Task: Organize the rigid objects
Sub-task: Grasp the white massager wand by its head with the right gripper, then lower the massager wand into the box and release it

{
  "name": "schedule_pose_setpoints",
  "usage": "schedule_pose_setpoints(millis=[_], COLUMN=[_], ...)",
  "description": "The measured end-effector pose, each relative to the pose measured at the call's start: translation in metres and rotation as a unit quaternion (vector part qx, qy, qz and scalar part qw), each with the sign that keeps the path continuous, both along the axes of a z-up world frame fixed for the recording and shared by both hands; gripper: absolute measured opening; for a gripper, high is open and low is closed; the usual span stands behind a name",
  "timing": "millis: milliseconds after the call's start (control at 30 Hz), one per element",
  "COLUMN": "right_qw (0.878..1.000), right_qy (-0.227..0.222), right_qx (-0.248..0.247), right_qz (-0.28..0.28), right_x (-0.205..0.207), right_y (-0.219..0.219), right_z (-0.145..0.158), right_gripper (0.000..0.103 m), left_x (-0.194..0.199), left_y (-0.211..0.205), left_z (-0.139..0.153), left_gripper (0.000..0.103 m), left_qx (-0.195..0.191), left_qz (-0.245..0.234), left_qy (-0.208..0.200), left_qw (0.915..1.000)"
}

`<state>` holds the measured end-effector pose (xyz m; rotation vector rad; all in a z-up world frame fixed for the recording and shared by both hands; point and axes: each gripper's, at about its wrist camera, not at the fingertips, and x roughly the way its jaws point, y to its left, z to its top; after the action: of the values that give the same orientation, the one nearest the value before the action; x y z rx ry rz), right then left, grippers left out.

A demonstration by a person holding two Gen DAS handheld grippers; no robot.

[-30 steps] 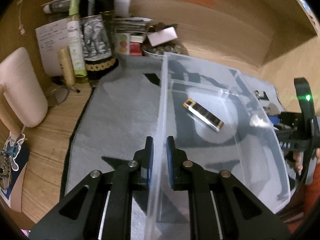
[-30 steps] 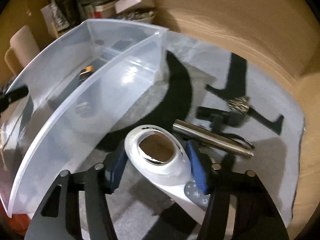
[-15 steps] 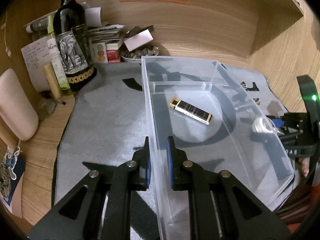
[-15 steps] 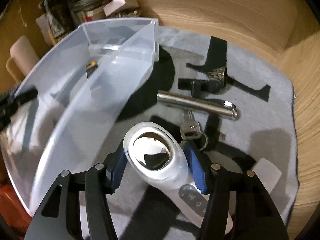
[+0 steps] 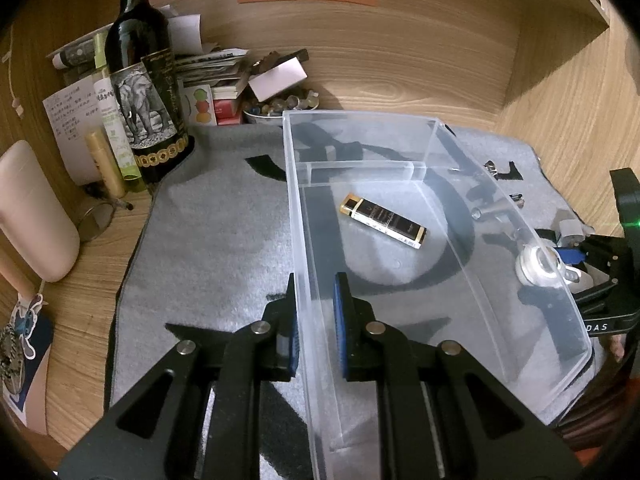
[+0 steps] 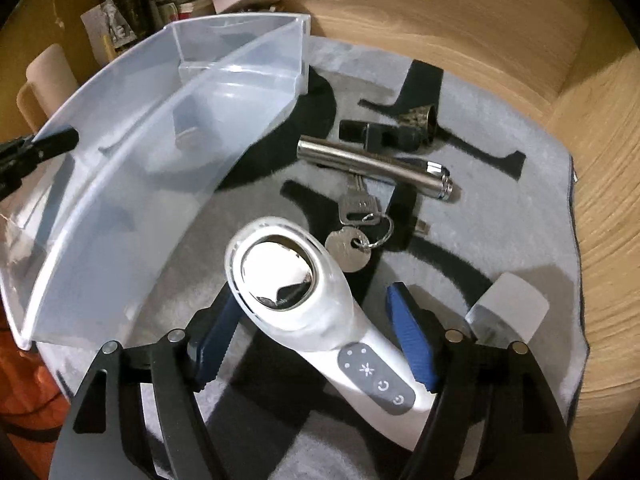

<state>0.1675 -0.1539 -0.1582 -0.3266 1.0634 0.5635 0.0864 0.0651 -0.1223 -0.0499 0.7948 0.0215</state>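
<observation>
Your right hand-held gripper has just been opening, pads now off the white handheld device; left hand-held gripper clamps the clear bin wall, lighter inside.

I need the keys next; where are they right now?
In the right wrist view the keys lie on the grey mat, outside the clear bin, between the steel flashlight and the white device's head.
</observation>
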Motion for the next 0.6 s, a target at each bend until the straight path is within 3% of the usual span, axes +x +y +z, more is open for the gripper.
schedule_pose_setpoints(millis=[33,133,233,433,600], right_qw=[1.0,1.0,0.999,0.994,0.99], right_qy=[-0.002,-0.009,-0.013,-0.024,-0.063], right_qx=[0.004,0.012,0.033,0.068,0.09], right_qz=[-0.004,-0.021,-0.039,-0.085,-0.094], right_x=[-0.001,0.0,0.003,0.004,-0.004], right_y=[-0.001,0.001,0.002,-0.007,-0.011], right_z=[0.0,0.004,0.006,0.016,0.043], right_gripper=[0.07,0.052,0.045,0.042,0.039], left_x=[0.0,0.0,0.0,0.0,-0.002], left_y=[0.0,0.001,0.001,0.001,0.004], left_z=[0.0,0.0,0.0,0.001,0.007], left_gripper=[0.013,0.013,0.013,0.013,0.013], left_qx=[-0.001,-0.001,-0.002,-0.001,-0.003], left_qz=[0.0,0.001,0.0,-0.001,0.0], left_qy=[0.0,0.0,0.0,-0.001,-0.014], left_qw=[1.0,1.0,1.0,1.0,0.9999])
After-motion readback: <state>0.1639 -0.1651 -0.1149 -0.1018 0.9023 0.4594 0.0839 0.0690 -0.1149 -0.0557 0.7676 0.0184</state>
